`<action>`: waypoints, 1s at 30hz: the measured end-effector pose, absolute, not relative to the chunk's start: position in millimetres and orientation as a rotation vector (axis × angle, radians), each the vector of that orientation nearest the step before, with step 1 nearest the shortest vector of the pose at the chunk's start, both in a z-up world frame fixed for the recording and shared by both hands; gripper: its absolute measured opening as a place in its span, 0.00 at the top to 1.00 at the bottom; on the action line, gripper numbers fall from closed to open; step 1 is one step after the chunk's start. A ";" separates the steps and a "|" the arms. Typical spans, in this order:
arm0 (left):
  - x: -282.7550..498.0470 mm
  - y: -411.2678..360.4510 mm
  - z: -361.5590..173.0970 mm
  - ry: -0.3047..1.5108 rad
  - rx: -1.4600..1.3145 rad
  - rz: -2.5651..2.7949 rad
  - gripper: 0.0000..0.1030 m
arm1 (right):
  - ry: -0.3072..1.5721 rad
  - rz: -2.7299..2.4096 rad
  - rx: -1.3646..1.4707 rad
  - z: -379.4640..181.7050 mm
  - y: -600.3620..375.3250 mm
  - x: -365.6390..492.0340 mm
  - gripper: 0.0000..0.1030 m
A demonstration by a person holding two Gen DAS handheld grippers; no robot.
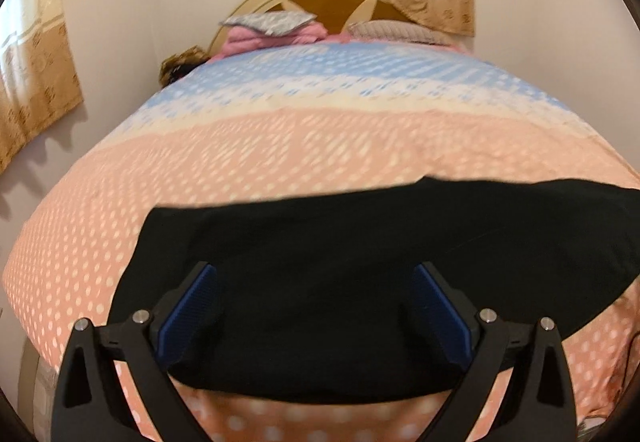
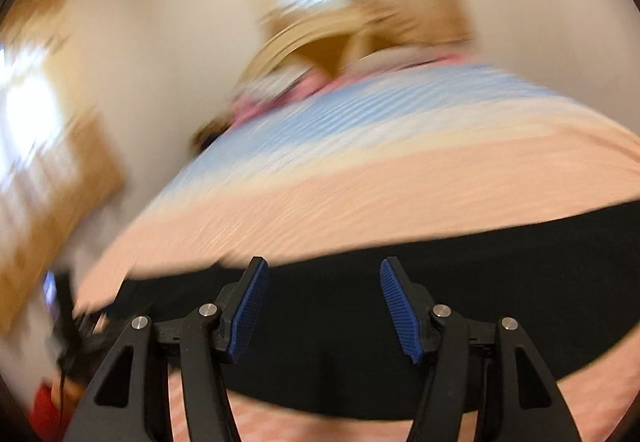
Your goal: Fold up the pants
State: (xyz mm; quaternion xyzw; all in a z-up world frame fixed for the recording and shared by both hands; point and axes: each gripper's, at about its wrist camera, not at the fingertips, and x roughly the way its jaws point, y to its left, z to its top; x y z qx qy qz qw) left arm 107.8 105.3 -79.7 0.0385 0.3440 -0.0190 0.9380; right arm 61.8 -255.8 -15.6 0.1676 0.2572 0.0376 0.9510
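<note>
We see the left gripper (image 1: 316, 270) as matte black plastic: two wedge-shaped outer arms with triangular cut-outs, joined by linkages pinned with four round silver screws. Its fingers (image 1: 188, 306) carry flat, finely ribbed blue pads. The right gripper (image 2: 324, 266) has the same black frame, silver screw heads and ribbed blue pads (image 2: 396, 306), with a thin black cable along one arm.

My right wrist view is smeared by motion blur. The flat black fabric pants (image 1: 360, 262) run off my left view's right edge.
</note>
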 end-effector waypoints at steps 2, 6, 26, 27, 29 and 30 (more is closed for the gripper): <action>108.0 97.1 -73.2 0.695 0.069 -0.068 0.02 | 0.504 -0.105 0.423 -12.3 -332.2 44.2 0.41; 108.5 79.0 -70.3 0.717 0.031 -0.128 0.02 | 0.490 -0.416 0.587 -22.8 -462.6 4.5 0.41; 97.0 8.3 -80.3 0.807 0.104 -0.220 0.02 | 0.844 -0.438 0.514 -83.8 -560.1 31.6 0.37; 97.1 9.3 -80.3 0.808 0.099 -0.219 0.02 | 0.854 -0.430 0.494 -84.5 -555.8 32.4 0.37; 96.9 11.2 -80.4 0.811 0.085 -0.219 0.02 | 0.856 -0.434 0.464 -86.1 -551.2 31.4 0.47; 96.6 12.7 -80.4 0.812 0.078 -0.219 0.02 | 0.846 -0.437 0.477 -87.4 -552.6 28.9 0.51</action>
